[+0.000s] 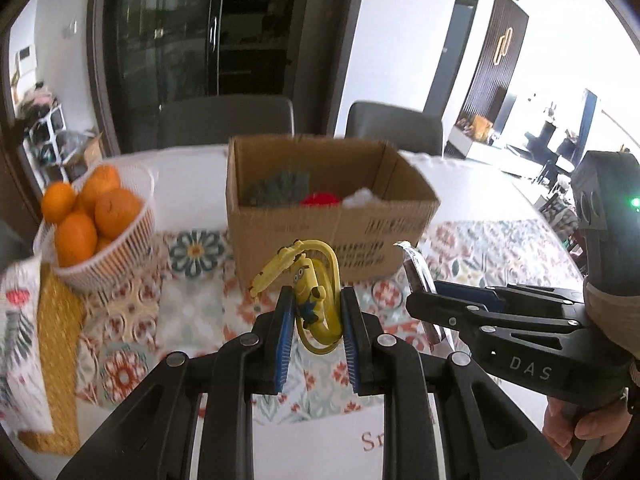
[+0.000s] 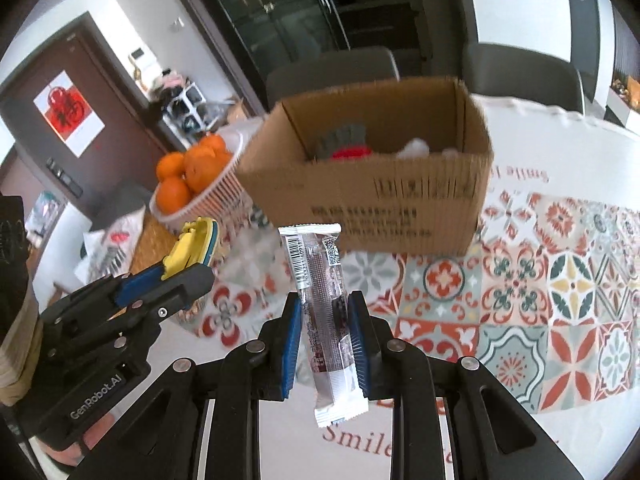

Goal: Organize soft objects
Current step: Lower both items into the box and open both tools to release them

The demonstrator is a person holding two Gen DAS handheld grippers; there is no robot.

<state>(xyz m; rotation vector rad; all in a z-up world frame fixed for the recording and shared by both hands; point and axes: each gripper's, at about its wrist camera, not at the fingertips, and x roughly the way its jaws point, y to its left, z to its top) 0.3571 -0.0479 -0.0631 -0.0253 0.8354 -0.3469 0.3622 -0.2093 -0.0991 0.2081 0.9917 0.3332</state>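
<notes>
Short of the box (image 1: 332,216), both claws hover over bare patterned worktop (image 2: 520,280). The left claw (image 1: 316,320) grips a yellow toy (image 1: 308,292), the right claw (image 2: 326,336) a packet (image 2: 324,304). The box holds grey, red and white items; a basket (image 1: 120,248) left of it holds oranges (image 1: 96,208).

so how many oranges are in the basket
5 visible, piled in the white basket left of the cardboard box: top, left, middle, front, one tucked below. More may be hidden.

The tabletop (image 2: 532,148) is covered by a white cloth printed with coloured tile patterns and red lettering. An open cardboard box (image 2: 372,196) is seen standing on it at upper centre of the right wrist view. To its left a white slatted basket (image 1: 116,252) of oranges (image 1: 74,236) is set, beside a woven yellow mat (image 1: 60,340) and a patterned packet (image 1: 20,356) at lower left.
</notes>
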